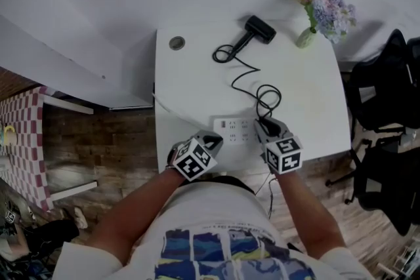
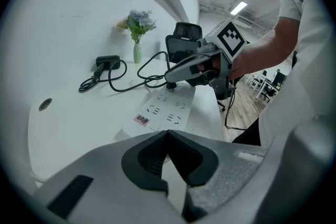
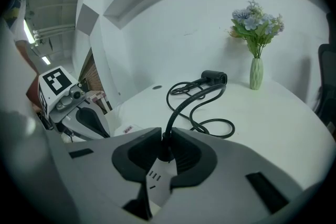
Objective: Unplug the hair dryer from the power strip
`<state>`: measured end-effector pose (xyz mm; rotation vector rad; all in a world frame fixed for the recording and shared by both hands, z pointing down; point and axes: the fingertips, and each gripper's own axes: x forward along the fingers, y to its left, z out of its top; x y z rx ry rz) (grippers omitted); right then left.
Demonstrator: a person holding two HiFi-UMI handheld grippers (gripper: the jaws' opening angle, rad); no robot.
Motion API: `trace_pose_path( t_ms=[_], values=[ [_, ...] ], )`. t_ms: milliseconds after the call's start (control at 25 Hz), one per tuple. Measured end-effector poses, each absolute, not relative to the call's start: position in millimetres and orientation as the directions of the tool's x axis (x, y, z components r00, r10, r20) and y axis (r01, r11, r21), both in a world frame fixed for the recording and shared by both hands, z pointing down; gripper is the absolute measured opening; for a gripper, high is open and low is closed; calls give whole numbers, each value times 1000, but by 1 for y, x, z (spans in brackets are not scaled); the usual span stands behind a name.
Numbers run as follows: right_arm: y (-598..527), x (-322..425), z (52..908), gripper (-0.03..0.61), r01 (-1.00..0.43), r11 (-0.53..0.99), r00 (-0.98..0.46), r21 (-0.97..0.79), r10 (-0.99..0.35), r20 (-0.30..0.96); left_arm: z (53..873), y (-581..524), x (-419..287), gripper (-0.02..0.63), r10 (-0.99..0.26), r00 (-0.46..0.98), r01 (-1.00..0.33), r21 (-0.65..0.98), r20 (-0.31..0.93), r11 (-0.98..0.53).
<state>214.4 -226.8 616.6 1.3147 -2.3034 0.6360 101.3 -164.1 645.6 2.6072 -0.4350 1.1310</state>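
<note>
The black hair dryer (image 1: 260, 29) lies on the white table (image 1: 197, 75) well beyond the white power strip (image 1: 236, 130), right of a pale green vase (image 1: 306, 38) holding pink and blue flowers (image 1: 326, 6), while the right hand-held gripper (image 3: 164, 136) pinches its black plug (image 3: 165, 152) in the strip and the left hand-held gripper (image 2: 168, 136), jaws pressed together, sits at the strip's left end.

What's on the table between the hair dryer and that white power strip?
Only the black cord, looping over the bare white table from the hair dryer to the power strip. The head view shows it.
</note>
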Motion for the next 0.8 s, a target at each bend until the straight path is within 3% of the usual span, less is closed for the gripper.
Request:
trace_pose_path(
  t_ms=[800],
  values=[
    [-224,214,609,44,-873,458,-469,-167,-694,546,650,-161,104,3,-117,505,-264,24,855,-964]
  ],
)
